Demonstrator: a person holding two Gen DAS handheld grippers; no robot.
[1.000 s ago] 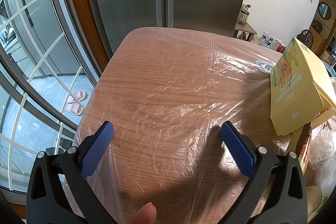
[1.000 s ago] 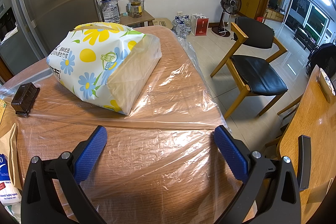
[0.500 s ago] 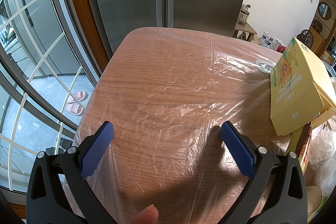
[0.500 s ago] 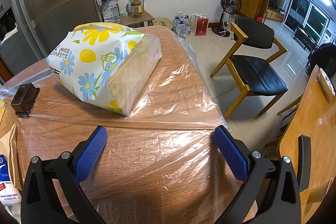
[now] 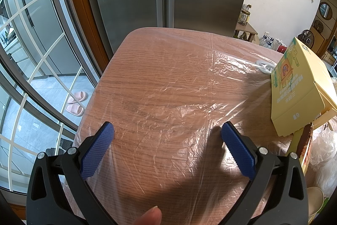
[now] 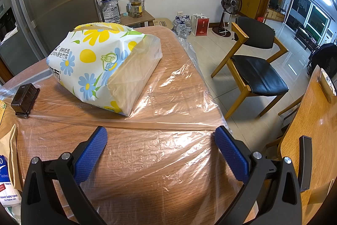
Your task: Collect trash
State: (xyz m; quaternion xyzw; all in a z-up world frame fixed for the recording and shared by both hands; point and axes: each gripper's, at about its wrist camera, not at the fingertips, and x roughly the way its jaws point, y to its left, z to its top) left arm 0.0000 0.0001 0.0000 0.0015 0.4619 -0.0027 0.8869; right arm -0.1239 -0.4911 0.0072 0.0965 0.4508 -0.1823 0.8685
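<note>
tongs: 2, left tongs [image 5: 167,134], right tongs [image 6: 161,138] | flowered tissue pack [image 6: 99,64]: 1 | yellow carton [image 5: 299,88]: 1 | small dark box [image 6: 24,96]: 1 | pink slippers [image 5: 75,103]: 2 | wooden chair [image 6: 254,62]: 1 | floor fan [image 6: 231,5]: 1 | big water jug [image 6: 110,10]: 1

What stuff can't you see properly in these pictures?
- Yellow box, left wrist view: right side cut off by the picture edge.
- White packet, right wrist view: mostly cut off at the left edge.
- Flowered bag: contents hidden by its wrapper.
</note>
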